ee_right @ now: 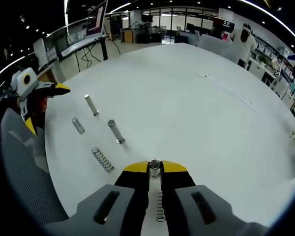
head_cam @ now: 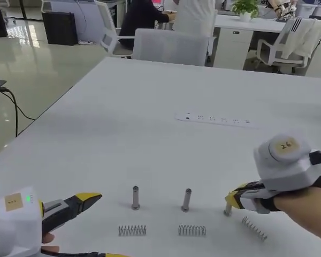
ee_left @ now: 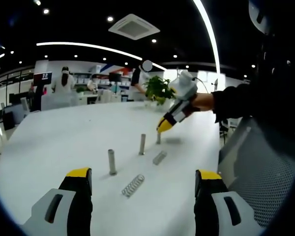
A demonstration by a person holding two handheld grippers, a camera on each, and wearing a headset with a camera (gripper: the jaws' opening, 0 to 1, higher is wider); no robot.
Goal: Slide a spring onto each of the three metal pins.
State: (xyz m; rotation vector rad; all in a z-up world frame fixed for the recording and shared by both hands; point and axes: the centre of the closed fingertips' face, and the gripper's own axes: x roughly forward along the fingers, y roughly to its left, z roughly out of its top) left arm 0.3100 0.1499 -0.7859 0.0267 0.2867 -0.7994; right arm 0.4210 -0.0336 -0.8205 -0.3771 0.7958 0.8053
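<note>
Three metal pins stand upright in a row near the table's front edge: left pin (head_cam: 135,197), middle pin (head_cam: 186,199), right pin (head_cam: 228,210). A spring lies in front of each: left spring (head_cam: 132,230), middle spring (head_cam: 192,230), right spring (head_cam: 254,227). My right gripper (head_cam: 236,198) is shut on the top of the right pin (ee_right: 155,164), with the right spring (ee_right: 160,209) lying under its jaws. My left gripper (ee_left: 143,176) hangs open and holds nothing, left of the left pin (ee_left: 111,162) and its spring (ee_left: 133,185).
A white power strip (head_cam: 214,119) lies flat at mid-table. Office chairs (head_cam: 168,47) stand beyond the far edge, where people sit at desks. The table's left edge runs diagonally, with floor and a cable (head_cam: 13,110) beyond it.
</note>
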